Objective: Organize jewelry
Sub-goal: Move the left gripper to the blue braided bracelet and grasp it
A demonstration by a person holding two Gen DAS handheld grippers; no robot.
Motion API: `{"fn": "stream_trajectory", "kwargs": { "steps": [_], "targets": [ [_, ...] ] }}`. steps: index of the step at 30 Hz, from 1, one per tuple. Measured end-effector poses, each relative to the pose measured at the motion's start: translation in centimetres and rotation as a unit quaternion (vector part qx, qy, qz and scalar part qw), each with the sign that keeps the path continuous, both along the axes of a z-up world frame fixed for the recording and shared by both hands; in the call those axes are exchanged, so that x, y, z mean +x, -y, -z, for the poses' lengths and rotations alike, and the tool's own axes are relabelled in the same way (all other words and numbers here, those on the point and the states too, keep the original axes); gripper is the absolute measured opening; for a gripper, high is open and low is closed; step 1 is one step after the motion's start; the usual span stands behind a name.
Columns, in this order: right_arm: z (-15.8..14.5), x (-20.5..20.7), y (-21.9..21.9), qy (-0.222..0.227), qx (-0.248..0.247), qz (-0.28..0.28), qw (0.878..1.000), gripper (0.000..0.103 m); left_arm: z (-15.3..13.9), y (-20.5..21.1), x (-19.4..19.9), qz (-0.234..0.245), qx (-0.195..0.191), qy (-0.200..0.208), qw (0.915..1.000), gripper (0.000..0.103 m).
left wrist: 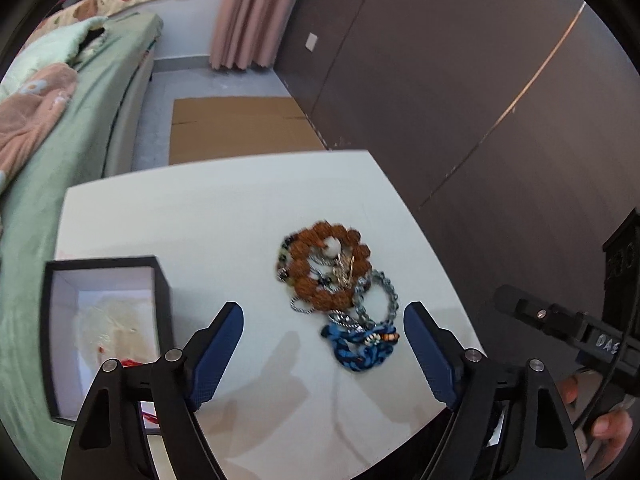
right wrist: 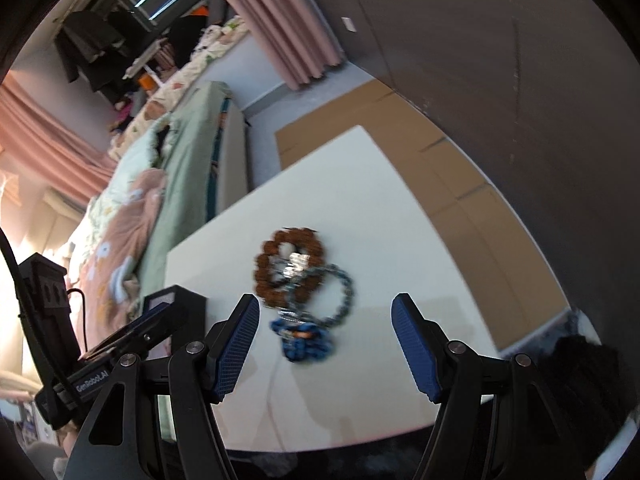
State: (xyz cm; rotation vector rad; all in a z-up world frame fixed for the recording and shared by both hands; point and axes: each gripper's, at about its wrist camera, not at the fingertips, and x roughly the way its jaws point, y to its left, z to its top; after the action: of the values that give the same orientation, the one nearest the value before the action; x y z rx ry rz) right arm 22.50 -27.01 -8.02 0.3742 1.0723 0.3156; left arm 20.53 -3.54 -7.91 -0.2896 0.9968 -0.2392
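A tangled pile of jewelry lies on the white table (left wrist: 208, 216): a brown bead bracelet (left wrist: 325, 266), a grey-blue bead bracelet (left wrist: 384, 292), silver chains and a blue braided bracelet (left wrist: 362, 348). An open black box (left wrist: 106, 336) with a white lining stands at the table's left; something pale and a red piece lie in it. My left gripper (left wrist: 323, 320) is open and empty, above the table just before the pile. My right gripper (right wrist: 325, 312) is open and empty, hovering near the blue braided bracelet (right wrist: 306, 340). The brown bracelet (right wrist: 292, 266) and the box (right wrist: 176, 304) also show there.
A bed with green and pink bedding (left wrist: 48, 120) runs along the table's left. Flat cardboard (left wrist: 240, 128) lies on the floor beyond the table. A dark wall (left wrist: 460, 80) stands to the right. The right gripper's body and the hand (left wrist: 592, 364) show at right.
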Motion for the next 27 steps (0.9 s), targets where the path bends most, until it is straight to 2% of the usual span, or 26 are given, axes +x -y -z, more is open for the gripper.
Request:
{"fn": "stream_trajectory", "kwargs": {
  "steps": [11,23,25,26,27],
  "targets": [
    [0.6,0.4,1.8,-0.013,-0.033,-0.003,0.999,0.069,3.8,5.6,0.4,0.040,0.033,-0.033,0.9981,0.083],
    [1.6,0.9,2.5,-0.027,-0.034,0.005,0.999,0.069,6.8,8.0,0.4,0.040,0.060,-0.042,0.9965,0.083],
    [2.0,1.0,2.5,-0.032,-0.034,0.006,0.999,0.069,7.0,8.1,0.4,0.041,0.067,-0.041,0.9961,0.077],
    [2.1,1.1,2.4,-0.034,-0.035,0.006,0.999,0.069,7.1,8.1,0.3,0.039,0.072,-0.042,0.9958,0.065],
    [2.3,1.2,2.3,-0.036,-0.035,0.005,0.999,0.069,7.1,8.0,0.3,0.035,0.078,-0.042,0.9955,0.059]
  ]
}}
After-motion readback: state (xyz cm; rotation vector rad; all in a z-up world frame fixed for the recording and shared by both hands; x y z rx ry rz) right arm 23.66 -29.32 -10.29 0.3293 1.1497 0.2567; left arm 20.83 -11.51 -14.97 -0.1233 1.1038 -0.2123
